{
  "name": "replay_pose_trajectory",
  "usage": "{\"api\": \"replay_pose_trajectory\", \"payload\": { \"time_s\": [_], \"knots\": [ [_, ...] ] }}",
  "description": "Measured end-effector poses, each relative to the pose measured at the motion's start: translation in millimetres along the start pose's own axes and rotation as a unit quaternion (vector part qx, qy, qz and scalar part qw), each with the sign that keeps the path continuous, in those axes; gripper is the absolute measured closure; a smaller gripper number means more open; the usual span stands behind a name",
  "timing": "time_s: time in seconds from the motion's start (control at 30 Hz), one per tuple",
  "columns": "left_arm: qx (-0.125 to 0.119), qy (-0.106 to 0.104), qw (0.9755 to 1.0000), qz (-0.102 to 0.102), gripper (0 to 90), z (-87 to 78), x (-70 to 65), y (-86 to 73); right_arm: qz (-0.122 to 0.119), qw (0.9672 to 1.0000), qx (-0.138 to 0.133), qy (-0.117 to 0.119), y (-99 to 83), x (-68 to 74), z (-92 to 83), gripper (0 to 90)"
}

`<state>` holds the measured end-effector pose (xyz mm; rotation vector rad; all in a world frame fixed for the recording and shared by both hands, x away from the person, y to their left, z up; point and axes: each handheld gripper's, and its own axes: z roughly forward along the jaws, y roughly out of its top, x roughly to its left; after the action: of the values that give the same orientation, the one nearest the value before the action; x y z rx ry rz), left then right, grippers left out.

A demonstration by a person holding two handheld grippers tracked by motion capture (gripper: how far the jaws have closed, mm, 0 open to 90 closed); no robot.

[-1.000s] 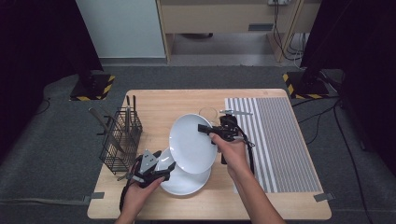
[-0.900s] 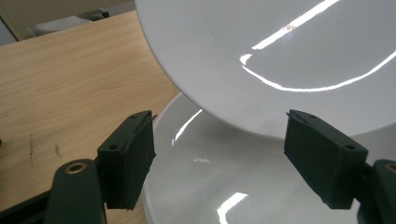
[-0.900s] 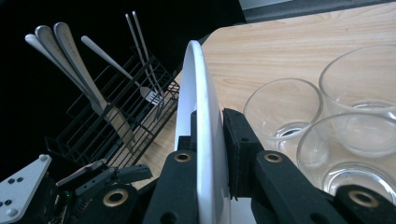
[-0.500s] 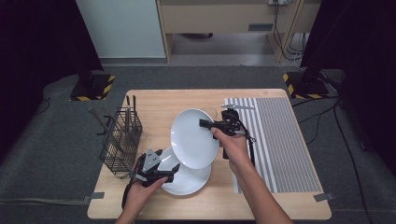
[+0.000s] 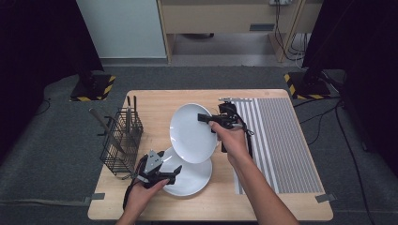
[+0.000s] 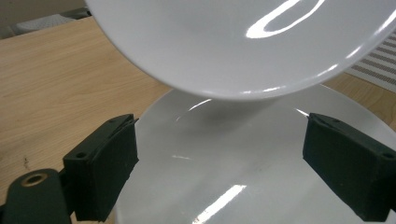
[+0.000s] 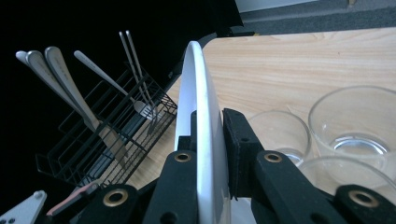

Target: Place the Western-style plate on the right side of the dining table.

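Since the earlier frames, the upper plate point(image 5: 193, 133) has been lifted a little off the lower plate point(image 5: 190, 177) and carried toward 1 o'clock, and the jaws of the left gripper point(image 5: 164, 174) have just been opening with no plate pinched between them.

That upper plate point(image 7: 201, 126) is white and round, tilted steeply on edge; in the high view its face turns toward 8 o'clock and its long line runs from 11 o'clock down to 5 o'clock. In the right gripper view it stands almost edge-on and upright.

Below is a light wooden table point(image 5: 155, 101) with a grey striped mat point(image 5: 281, 136) at 3 o'clock and a black wire cutlery basket point(image 5: 121, 140) at 9 o'clock, holding utensils. Grey carpet surrounds the table. In the right gripper view, clear glass bowls point(image 7: 348, 128) stand on the wood.

The right gripper point(image 5: 206, 118) clamps the upper plate's rim at 2 o'clock, one pad against each face. The left gripper point(image 6: 219, 172) has its jaws spread wide over the lower plate point(image 6: 224, 182), which lies flat on the table at 6 o'clock; the pads sit apart on either side, above its white face, with the tilted plate point(image 6: 243, 42) overhanging at 12 o'clock.
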<state>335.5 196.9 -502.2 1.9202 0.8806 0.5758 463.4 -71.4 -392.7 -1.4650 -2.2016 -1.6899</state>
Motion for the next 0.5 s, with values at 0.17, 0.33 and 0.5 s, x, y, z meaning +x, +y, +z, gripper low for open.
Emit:
{"api": "replay_pose_trajectory", "payload": {
  "time_s": [0.17,0.33,0.5],
  "knots": [
    [-0.002,0.002,1.0000,0.002,9.6,-1.6,2.4,0.5,0.003,1.0000,-0.006,0.002,9.2,2.4,1.8,83.2],
    [0.000,0.000,1.0000,0.002,9.7,-0.5,3.4,-0.1,0.005,0.9999,-0.010,0.003,13.5,1.6,3.3,83.3],
    [-0.002,0.011,0.9999,0.002,10.5,0.3,1.3,-0.6,0.003,0.9999,-0.012,0.003,18.8,1.8,1.7,83.2]
  ]
}}
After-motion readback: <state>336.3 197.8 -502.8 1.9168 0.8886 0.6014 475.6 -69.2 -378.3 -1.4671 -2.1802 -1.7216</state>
